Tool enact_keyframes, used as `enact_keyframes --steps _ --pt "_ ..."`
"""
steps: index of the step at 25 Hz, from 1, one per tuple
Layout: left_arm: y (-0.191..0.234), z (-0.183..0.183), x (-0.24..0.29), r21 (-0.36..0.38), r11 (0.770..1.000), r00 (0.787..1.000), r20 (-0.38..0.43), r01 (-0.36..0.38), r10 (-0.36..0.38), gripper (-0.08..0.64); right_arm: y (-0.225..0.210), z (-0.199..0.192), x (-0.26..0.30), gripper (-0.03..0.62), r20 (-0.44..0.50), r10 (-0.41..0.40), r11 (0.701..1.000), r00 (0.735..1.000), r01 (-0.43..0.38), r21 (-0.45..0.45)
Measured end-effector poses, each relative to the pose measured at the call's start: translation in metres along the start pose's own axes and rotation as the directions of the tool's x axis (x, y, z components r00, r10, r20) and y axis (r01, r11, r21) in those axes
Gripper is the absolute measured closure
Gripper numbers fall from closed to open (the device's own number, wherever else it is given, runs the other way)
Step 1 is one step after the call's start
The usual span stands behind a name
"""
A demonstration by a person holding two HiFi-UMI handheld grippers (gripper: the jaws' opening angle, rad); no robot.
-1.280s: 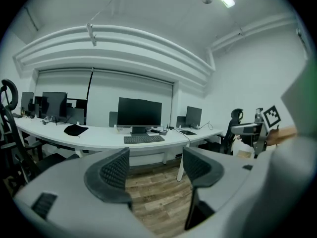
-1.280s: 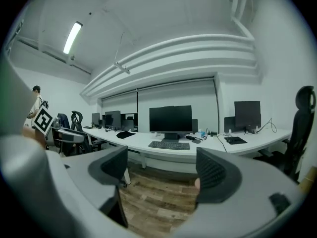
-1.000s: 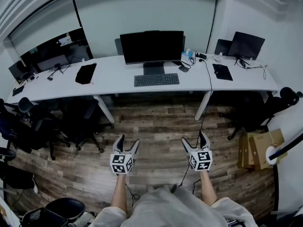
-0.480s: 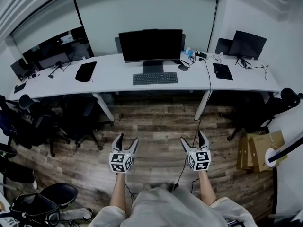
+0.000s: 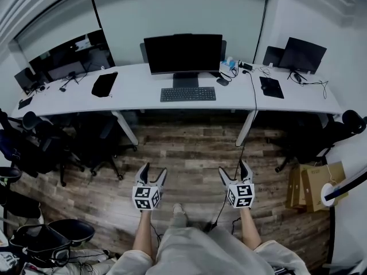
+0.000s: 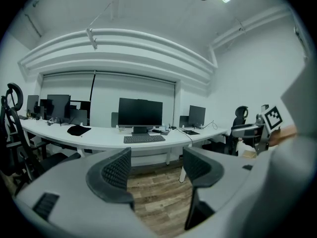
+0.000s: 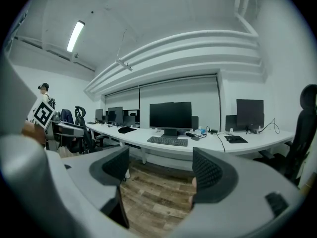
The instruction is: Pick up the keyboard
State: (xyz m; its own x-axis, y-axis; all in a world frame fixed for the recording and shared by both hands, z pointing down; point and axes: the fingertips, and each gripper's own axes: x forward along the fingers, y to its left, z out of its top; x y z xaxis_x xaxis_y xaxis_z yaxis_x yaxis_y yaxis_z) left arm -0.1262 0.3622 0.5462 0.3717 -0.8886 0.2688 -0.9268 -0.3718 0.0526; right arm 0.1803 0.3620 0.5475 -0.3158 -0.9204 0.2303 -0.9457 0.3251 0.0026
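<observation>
Spread and empty, the left tool (image 5: pixel 155 173) and the right tool (image 5: pixel 234 172) hang side by side low in the head view, over the wooden floor (image 5: pixel 189 148). The keyboard (image 5: pixel 188 94) lies flat on the white worktop (image 5: pixel 143 93), well apart from both tools. It sits just in front of the foot of the middle monitor (image 5: pixel 182 53), and nothing touches it.

In the left gripper view, the left tool (image 6: pixel 156 170) shows its two ribbed pads (image 6: pixel 117 170) held apart, with only floorboards in the gap. The keyboard (image 6: pixel 143 139) shows beyond them near the front edge of the worktop (image 6: pixel 99 135), far from the jaws.

In the right gripper view, the jaws of the right tool (image 7: pixel 161 170) have just been closing a little, yet they stand wide and nothing is between them. The keyboard (image 7: pixel 167 141) lies across the room on the worktop (image 7: pixel 208 145), roughly in line with the gap.

By these views the task has hardly begun and no part of the pickup is done. What is left is the whole approach to the worktop, bringing the tools onto the keyboard, closing on it and lifting it clear.
</observation>
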Motion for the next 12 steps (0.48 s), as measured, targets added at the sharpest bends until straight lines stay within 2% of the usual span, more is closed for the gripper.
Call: enact_keyframes --steps 12 --pt "0.023 0.005 0.051 0.005 1.000 1.000 0.001 0.005 -0.005 0.247 -0.015 0.003 0.053 0.207 -0.007 -0.009 1.000 1.000 0.009 -0.005"
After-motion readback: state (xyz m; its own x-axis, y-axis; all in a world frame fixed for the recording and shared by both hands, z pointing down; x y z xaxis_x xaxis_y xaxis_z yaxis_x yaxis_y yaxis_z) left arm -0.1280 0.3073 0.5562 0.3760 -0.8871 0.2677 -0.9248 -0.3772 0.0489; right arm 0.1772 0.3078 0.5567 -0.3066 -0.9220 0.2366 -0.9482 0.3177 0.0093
